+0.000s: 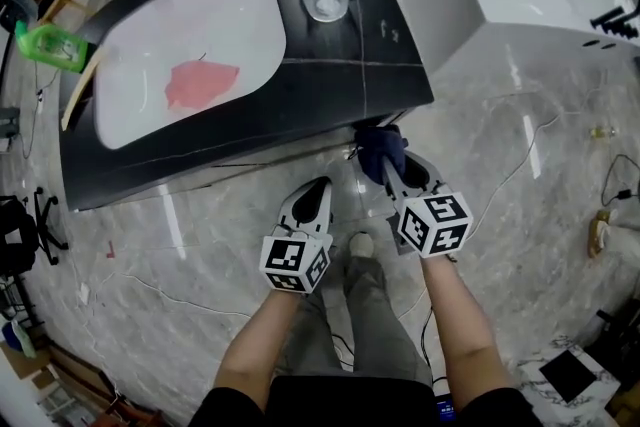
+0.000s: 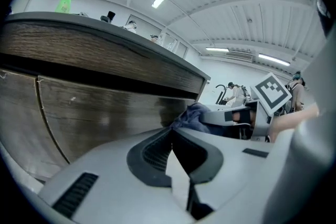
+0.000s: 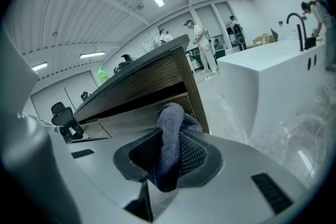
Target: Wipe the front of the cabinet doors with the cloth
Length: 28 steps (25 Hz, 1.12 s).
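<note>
Head view: right hand-held gripper [image 1: 392,177] clamps the cloth [image 1: 378,147]; left hand-held gripper [image 1: 318,190] closed, empty; sink [image 1: 140,55] holds pink rag [image 1: 200,83]

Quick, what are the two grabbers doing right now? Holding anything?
Left gripper: closed, holding nothing.
Right gripper: closed on the blue cloth.

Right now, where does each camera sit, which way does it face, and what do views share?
Head view: on the person's head, looking down on the white sink and dark countertop; forearms and both grippers show.
Left gripper view: low on the left gripper, looking along its shut jaws at the wooden cabinet doors.
Right gripper view: on the right gripper, looking upward at the cabinet's right end; its jaws hold the blue cloth.
All three show the cloth.
</note>
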Motion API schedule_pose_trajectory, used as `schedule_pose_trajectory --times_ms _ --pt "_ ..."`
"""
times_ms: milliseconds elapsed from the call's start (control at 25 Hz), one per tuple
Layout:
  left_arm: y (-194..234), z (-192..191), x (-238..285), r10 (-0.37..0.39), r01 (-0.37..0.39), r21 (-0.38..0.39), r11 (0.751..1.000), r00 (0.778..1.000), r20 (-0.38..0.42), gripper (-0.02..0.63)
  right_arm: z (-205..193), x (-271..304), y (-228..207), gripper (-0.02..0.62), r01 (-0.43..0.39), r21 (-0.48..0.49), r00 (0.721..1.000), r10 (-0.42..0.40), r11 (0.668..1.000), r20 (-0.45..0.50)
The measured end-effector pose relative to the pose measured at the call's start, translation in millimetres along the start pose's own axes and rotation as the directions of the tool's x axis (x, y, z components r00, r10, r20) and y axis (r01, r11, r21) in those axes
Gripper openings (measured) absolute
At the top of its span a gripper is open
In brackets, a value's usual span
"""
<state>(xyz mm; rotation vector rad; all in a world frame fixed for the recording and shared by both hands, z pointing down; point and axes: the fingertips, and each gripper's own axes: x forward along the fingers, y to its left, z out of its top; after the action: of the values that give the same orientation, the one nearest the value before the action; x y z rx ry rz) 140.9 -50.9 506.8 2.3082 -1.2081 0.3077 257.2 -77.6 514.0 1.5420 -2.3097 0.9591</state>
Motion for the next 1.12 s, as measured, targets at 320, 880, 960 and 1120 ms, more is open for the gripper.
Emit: schedule_pose_trajectory --times_ms 320,880,960,1120 --pt "8 -5 -7 -0.004 0.004 0.002 1.0 1.0 -0.018 0.009 -32 -5 38 0.089 -0.065 -0.021 0.996 0.064 0.998 -0.058" --pt "110 -24 -82 0.15 -0.151 -0.057 0.987 0.989 -0.02 0.008 -86 62 156 0.089 -0.211 -0.047 0.966 0.201 0.976 -0.162" --pt "125 -25 -92 0.172 -0.173 -0.066 0.983 0.985 -0.015 0.009 -91 72 172 0.089 -0.23 -0.053 0.961 0.217 0.972 -0.173" --pt "151 -28 -110 0.211 -0.211 -0.086 0.974 0.977 -0.006 0.008 -101 92 201 0.089 -0.263 -0.069 0.948 0.244 0.962 -0.202"
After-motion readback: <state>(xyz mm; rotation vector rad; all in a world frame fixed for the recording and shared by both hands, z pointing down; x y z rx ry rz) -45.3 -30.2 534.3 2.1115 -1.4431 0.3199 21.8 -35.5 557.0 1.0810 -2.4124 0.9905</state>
